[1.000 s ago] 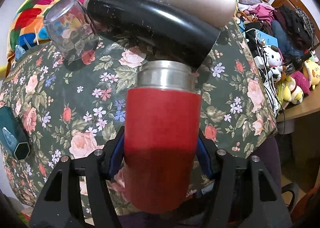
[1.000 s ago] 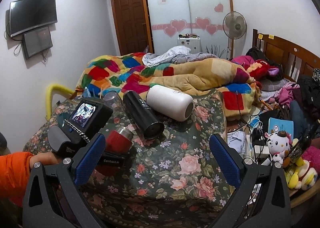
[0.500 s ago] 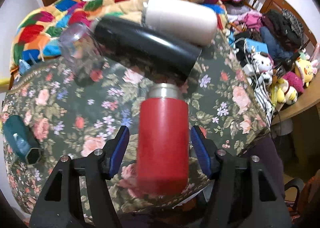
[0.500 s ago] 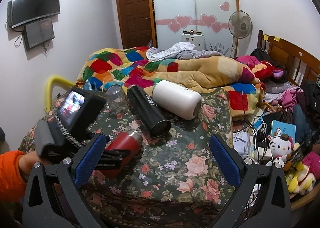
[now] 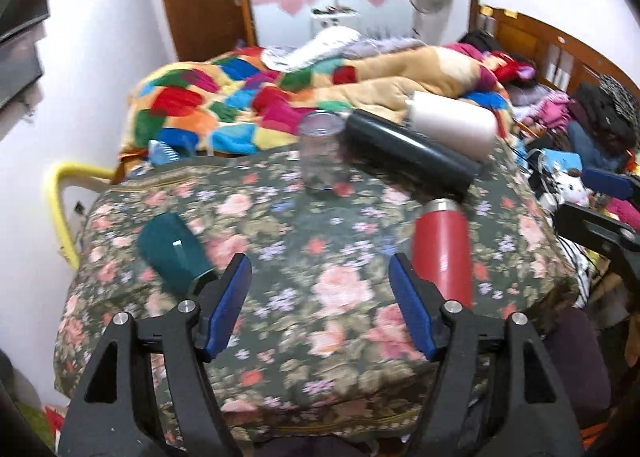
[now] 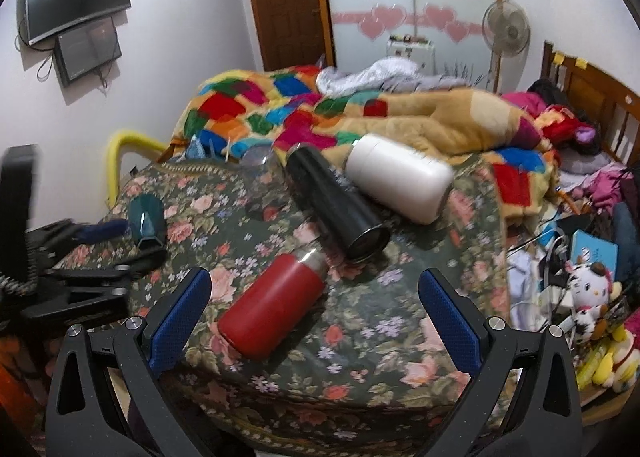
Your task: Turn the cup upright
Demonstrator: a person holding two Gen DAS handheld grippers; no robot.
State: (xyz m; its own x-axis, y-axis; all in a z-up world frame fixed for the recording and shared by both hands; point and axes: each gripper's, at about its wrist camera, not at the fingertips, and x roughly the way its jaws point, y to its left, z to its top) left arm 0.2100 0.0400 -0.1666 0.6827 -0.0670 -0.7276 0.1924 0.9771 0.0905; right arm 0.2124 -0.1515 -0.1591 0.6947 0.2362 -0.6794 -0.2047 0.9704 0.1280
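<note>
A red cup with a steel rim (image 5: 442,255) (image 6: 272,313) lies on its side on the floral-covered table (image 5: 280,241) (image 6: 400,297). A black tumbler (image 5: 408,155) (image 6: 336,205), a white tumbler (image 5: 452,125) (image 6: 400,185) and a teal cup (image 5: 174,253) (image 6: 146,223) also lie on their sides. A clear cup (image 5: 320,157) (image 6: 258,161) stands mouth down. My left gripper (image 5: 320,301) is open and empty, left of the red cup. My right gripper (image 6: 314,315) is open and empty, above the red cup.
A bed with a colourful quilt (image 6: 360,117) lies behind the table. Plush toys and cables (image 6: 580,289) crowd the right side. A yellow bar (image 5: 60,201) stands at the table's left edge. The left gripper's body shows in the right wrist view (image 6: 72,277).
My left gripper has opened, let go of the red cup and drawn back to the left. The red cup now lies on its side on the table. My right gripper has moved nearer to it.
</note>
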